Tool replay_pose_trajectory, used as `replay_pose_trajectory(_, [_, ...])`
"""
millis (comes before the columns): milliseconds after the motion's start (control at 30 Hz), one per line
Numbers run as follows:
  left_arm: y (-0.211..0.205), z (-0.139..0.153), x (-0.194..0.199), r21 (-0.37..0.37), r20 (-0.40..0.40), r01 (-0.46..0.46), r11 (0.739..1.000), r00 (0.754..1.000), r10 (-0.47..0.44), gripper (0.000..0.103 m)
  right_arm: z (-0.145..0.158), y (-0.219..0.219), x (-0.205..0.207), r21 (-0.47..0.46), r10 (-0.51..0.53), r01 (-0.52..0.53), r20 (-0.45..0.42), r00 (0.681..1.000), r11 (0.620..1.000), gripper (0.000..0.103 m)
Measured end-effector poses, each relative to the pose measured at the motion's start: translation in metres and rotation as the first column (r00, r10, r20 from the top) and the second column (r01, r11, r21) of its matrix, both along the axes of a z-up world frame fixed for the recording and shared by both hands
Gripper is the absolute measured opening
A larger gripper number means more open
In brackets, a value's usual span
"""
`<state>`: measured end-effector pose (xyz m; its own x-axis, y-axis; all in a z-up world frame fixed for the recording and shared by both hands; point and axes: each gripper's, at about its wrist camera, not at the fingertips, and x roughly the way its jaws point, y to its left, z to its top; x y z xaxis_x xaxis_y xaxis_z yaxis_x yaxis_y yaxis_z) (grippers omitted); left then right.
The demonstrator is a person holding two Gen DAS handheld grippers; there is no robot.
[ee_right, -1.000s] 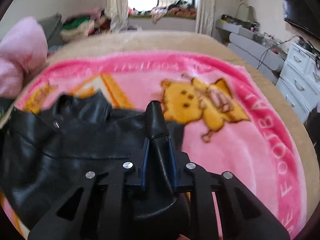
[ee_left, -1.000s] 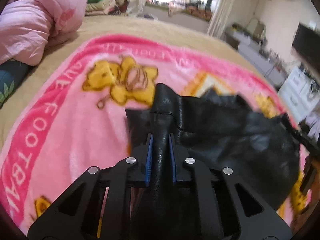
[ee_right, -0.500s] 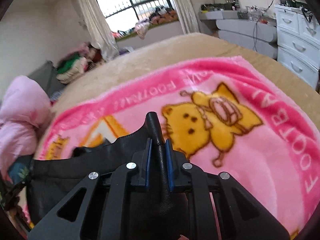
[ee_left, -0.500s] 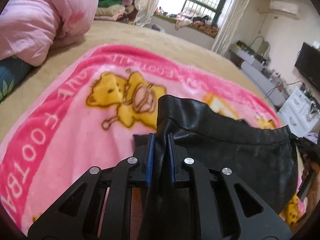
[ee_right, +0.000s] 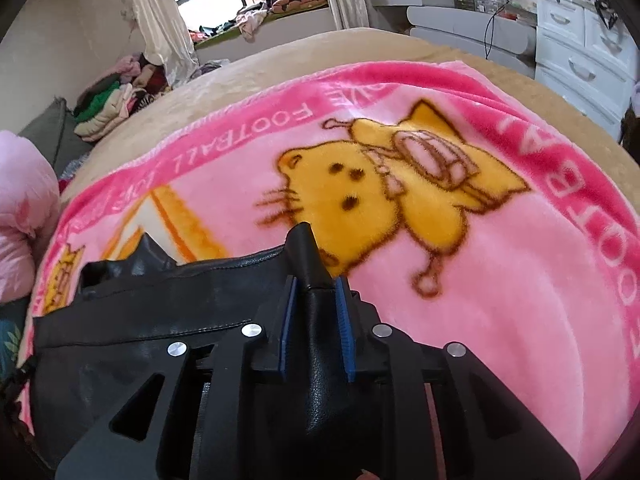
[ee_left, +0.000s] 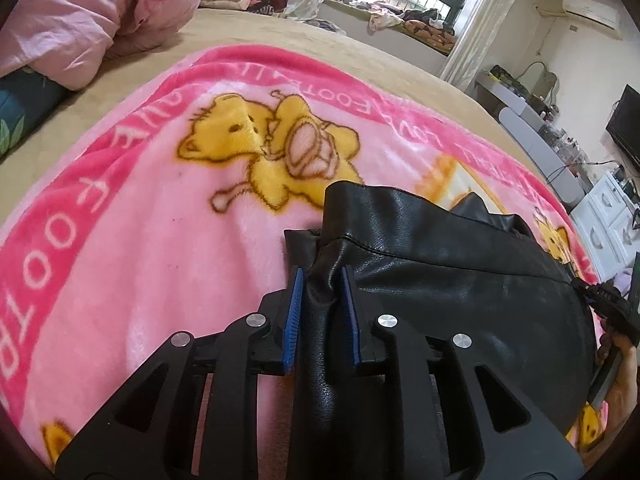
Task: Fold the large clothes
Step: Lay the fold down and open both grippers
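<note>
Left wrist view
Your left gripper [ee_left: 322, 312]: its jaws were opening, with a bunched fold of the jacket [ee_left: 460, 292] between the blue pads [ee_left: 293, 316]. The left pad stood a little off the leather and the right one lay against it, so the pinch looked loose.
Jacket: black leather, running from between the jaws forward and off to the right of the tool, with a stitched seam just ahead of the fingertips.
Blanket [ee_left: 132, 248]: pink with yellow cartoon animals and a darker pink border with lettering; it lay under the jacket and spread ahead and to the left of the tool.
Bed [ee_left: 304, 52]: tan cover beyond the blanket's far edge.
Duvet [ee_left: 80, 16]: pink, bunched up far ahead on the left.
Right edge: part of your other hand [ee_left: 622, 368] with its gripper showed past the jacket, too cut off to read.

Right wrist view
Your right gripper [ee_right: 316, 320]: its jaws were opening too, with a narrow ridge of the jacket [ee_right: 160, 320] standing up between the pads [ee_right: 344, 328]. A thin gap showed on each side of the ridge, so you weren't clamping it.
Jacket: it stretched from the jaws off to the left of the tool, its collar sticking up at the far left.
Blanket [ee_right: 520, 300]: ahead and to the right of the tool, one yellow animal just past the fingertips.
Drawers [ee_right: 580, 48]: white, far ahead on the right, past the bed [ee_right: 280, 64].
</note>
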<state>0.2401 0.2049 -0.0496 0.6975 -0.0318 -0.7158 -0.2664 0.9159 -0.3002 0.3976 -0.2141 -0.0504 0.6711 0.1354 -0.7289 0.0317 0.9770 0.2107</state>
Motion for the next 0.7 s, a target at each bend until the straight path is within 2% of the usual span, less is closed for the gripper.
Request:
replay_pose_trajectory(67, [0.000, 0.002, 0.000, 0.005, -0.007, 0.003, 1.000, 1.000, -0.003, 0.015, 0.004, 0.000, -0.004, 0.001, 0.003, -0.003, -0.007, 1.000, 1.000, 0.023])
replay_pose_trajectory(133, [0.001, 0.004, 0.000, 0.006, -0.011, -0.008, 1.000, 1.000, 0.008, 0.023, 0.008, 0.000, -0.009, 0.004, 0.011, -0.011, -0.013, 1.000, 1.000, 0.036])
replay_pose_trajectory(167, [0.002, 0.006, -0.001, 0.009, -0.014, -0.017, 1.000, 1.000, 0.017, 0.025, 0.011, -0.001, -0.014, 0.008, 0.011, -0.010, -0.013, 1.000, 1.000, 0.048])
replay_pose_trajectory(300, [0.004, 0.015, -0.005, 0.021, -0.009, -0.039, 0.999, 0.999, 0.039, 0.038, 0.027, -0.003, -0.043, 0.039, 0.036, -0.038, 0.051, 0.998, 0.999, 0.055])
replay_pose_trajectory(367, [0.004, 0.022, -0.009, 0.043, -0.009, -0.055, 0.998, 0.998, 0.056, 0.050, 0.035, -0.004, -0.060, 0.057, 0.048, -0.053, 0.089, 0.995, 0.997, 0.061])
replay_pose_trajectory(433, [0.005, 0.030, -0.013, 0.058, -0.002, -0.069, 0.996, 0.998, 0.070, 0.070, 0.045, -0.004, -0.079, 0.076, 0.066, -0.076, 0.126, 0.990, 0.994, 0.068])
replay_pose_trajectory(567, [-0.003, 0.050, -0.024, 0.054, 0.035, -0.065, 0.996, 0.997, 0.063, 0.082, 0.059, -0.001, -0.113, 0.087, 0.097, -0.114, 0.181, 0.979, 0.990, 0.080])
replay_pose_trajectory(633, [-0.013, 0.058, -0.027, 0.064, 0.048, -0.049, 0.997, 0.998, 0.046, 0.092, 0.064, 0.003, -0.127, 0.077, 0.110, -0.128, 0.204, 0.973, 0.989, 0.085])
replay_pose_trajectory(700, [-0.024, 0.065, -0.031, 0.057, 0.062, -0.027, 0.998, 0.998, 0.023, 0.093, 0.068, 0.009, -0.141, 0.062, 0.134, -0.152, 0.230, 0.964, 0.986, 0.089])
